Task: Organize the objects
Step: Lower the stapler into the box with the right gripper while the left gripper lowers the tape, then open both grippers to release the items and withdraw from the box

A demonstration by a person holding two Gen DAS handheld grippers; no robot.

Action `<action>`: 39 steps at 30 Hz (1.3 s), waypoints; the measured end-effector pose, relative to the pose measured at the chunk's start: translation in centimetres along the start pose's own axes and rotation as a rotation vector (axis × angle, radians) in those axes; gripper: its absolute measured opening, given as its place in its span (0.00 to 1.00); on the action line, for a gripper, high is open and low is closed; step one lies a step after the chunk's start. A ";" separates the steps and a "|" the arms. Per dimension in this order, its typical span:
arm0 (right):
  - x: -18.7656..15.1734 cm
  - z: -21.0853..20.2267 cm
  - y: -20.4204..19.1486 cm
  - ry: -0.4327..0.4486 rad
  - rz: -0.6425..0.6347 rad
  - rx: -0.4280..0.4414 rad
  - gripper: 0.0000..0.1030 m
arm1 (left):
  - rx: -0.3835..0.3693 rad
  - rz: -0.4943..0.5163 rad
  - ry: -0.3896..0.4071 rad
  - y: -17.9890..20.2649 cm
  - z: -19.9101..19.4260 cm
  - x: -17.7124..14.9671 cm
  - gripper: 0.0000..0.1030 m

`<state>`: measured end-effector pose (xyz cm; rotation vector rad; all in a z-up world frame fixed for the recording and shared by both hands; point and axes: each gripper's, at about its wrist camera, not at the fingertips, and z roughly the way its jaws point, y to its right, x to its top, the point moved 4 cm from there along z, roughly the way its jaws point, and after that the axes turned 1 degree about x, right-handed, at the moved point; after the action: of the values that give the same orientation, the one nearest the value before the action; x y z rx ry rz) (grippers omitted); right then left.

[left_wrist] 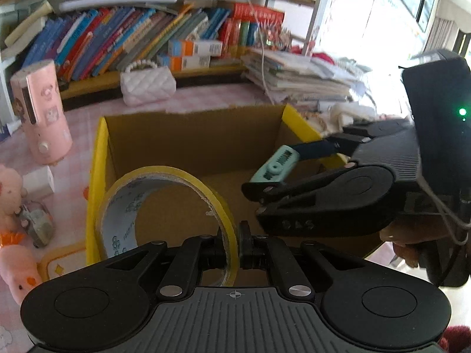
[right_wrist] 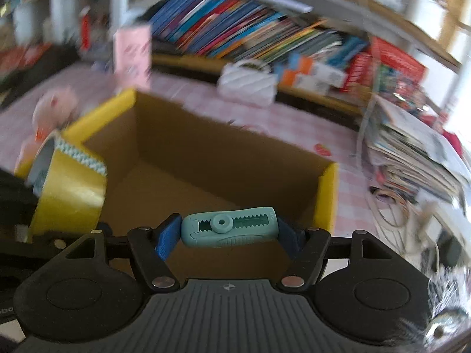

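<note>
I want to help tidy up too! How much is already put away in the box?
Nothing visible in the cardboard box yet. In hand: the left gripper pinches a yellow tape roll, and the right gripper grips a teal box cutter, both over the box. Left out on the pink tablecloth: a white quilted purse, a pink cylinder and plush toys.

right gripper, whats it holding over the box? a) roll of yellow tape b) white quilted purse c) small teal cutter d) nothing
c: the right gripper is shut on the small teal cutter above the cardboard box, while the roll of yellow tape sits in the left gripper.
</note>
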<state>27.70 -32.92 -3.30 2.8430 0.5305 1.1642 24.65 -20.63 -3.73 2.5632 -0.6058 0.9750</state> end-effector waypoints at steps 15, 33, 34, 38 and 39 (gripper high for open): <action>-0.4 1.7 -1.8 -0.138 -0.118 0.031 0.65 | -0.004 -0.089 -0.080 -0.7 1.2 -1.1 0.08; 0.2 -3.7 -0.5 0.044 0.122 -0.060 0.78 | -0.043 0.012 0.181 0.2 -6.0 -1.2 0.83; 0.1 -4.3 -0.6 0.059 0.142 -0.071 0.78 | -0.041 0.021 0.196 0.2 -6.5 -1.3 0.84; -0.5 -6.5 -1.3 0.108 0.215 -0.121 0.78 | -0.030 0.045 0.245 0.1 -8.5 -1.9 0.87; -0.6 -7.2 -1.5 0.121 0.235 -0.136 0.78 | -0.026 0.047 0.255 -0.1 -9.0 -2.1 0.87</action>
<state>21.89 -32.45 1.21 2.7880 0.1148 1.3562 18.37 -15.98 1.24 2.3590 -0.6042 1.2755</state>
